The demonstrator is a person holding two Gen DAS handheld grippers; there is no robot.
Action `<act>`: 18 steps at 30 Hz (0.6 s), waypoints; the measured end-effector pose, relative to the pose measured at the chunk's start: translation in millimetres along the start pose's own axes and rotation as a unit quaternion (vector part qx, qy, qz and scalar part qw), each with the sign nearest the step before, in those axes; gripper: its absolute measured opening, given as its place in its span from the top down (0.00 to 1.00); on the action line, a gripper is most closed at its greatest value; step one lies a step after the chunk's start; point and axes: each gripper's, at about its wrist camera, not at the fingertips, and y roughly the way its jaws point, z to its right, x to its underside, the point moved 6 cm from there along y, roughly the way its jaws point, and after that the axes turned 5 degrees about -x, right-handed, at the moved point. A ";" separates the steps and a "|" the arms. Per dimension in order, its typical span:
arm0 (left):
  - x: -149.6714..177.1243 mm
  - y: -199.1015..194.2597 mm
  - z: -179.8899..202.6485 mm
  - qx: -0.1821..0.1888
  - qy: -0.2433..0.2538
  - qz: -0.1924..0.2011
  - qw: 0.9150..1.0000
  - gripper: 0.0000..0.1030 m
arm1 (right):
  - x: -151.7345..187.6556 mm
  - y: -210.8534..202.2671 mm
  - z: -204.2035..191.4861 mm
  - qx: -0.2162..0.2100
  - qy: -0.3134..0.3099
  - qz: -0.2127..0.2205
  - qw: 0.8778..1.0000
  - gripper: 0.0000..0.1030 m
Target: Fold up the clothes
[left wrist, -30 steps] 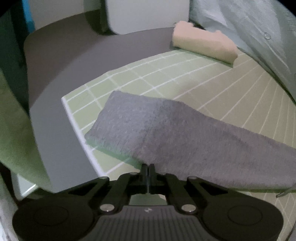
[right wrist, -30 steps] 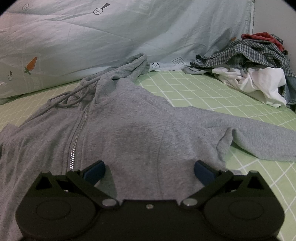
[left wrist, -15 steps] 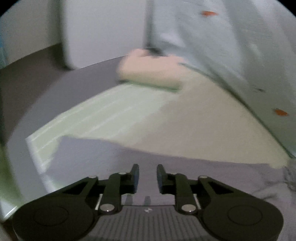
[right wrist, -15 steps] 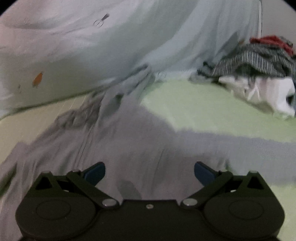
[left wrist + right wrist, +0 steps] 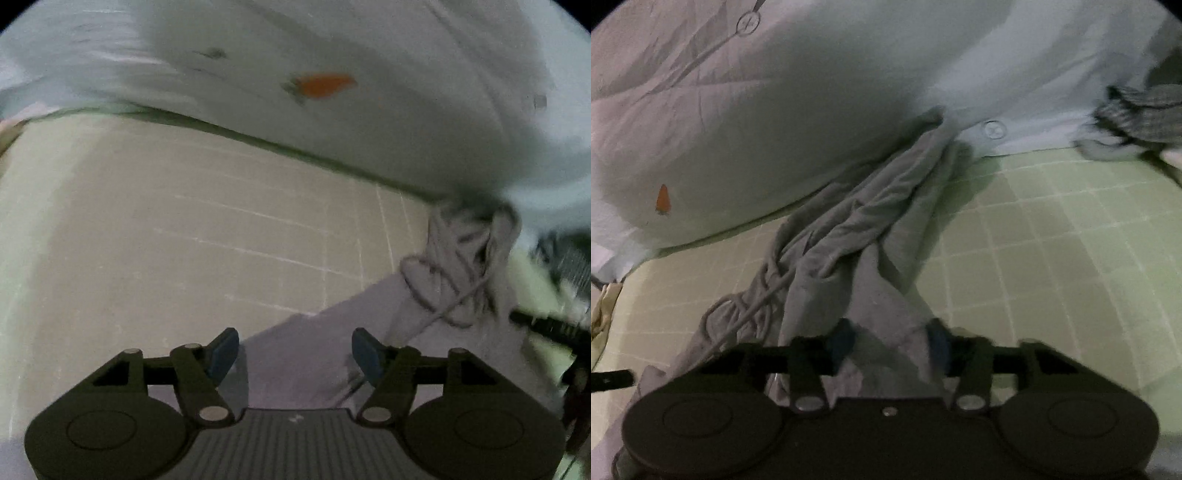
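A grey zip hoodie (image 5: 871, 206) lies on the green checked sheet (image 5: 1052, 240), its hood bunched against the pale duvet (image 5: 775, 110), its drawstring (image 5: 746, 306) looped at the left. My right gripper (image 5: 890, 341) is closing at the base of the hood, and a raised ridge of grey cloth is pinched between its blue pads. In the left wrist view my left gripper (image 5: 295, 354) hovers over the hoodie's flat shoulder cloth (image 5: 369, 306), its jaws opening with nothing gripped. The hood (image 5: 469, 251) lies to its right. The picture is motion-blurred.
A pile of unfolded clothes (image 5: 1137, 107) sits at the far right of the bed. The duvet (image 5: 332, 110), printed with carrots, walls off the far side. Bare checked sheet (image 5: 184, 221) spreads left of my left gripper. A black part of the right gripper (image 5: 550, 328) shows at that view's right edge.
My left gripper let go of the grey sleeve, opened and swung right to the hoodie's shoulder. My right gripper moved forward to the hood and closed from wide open onto its cloth.
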 end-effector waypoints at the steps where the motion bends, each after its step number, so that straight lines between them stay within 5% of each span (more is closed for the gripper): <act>1: -0.8 8.5 6.7 -0.002 0.016 -0.007 1.000 0.38 | -1.1 3.2 -2.1 -0.003 -0.010 -0.005 1.000 0.71; 2: -1.6 17.0 13.3 -0.005 0.031 -0.014 0.999 0.46 | -2.1 6.3 -4.3 -0.006 -0.020 -0.010 1.000 0.82; 4: 0.9 23.2 16.6 -0.020 0.062 -0.009 0.998 0.94 | -3.8 10.8 -9.9 -0.011 -0.043 -0.015 0.999 0.87; 9: -8.6 23.3 16.5 -0.042 0.106 0.012 0.993 0.95 | -15.4 17.8 -19.4 0.010 -0.099 0.005 0.995 0.89; 15: -30.0 41.9 0.0 -0.056 0.037 0.018 0.998 0.95 | -12.8 35.7 -19.3 0.033 -0.092 0.009 0.995 0.87; 16: -30.5 42.3 0.3 -0.054 0.034 0.017 0.998 0.95 | -12.5 34.8 -20.4 0.040 -0.092 0.008 0.995 0.84; 18: -30.3 36.3 -0.6 -0.045 0.030 0.015 0.998 0.90 | -12.1 26.8 -22.7 0.068 -0.095 0.013 0.993 0.60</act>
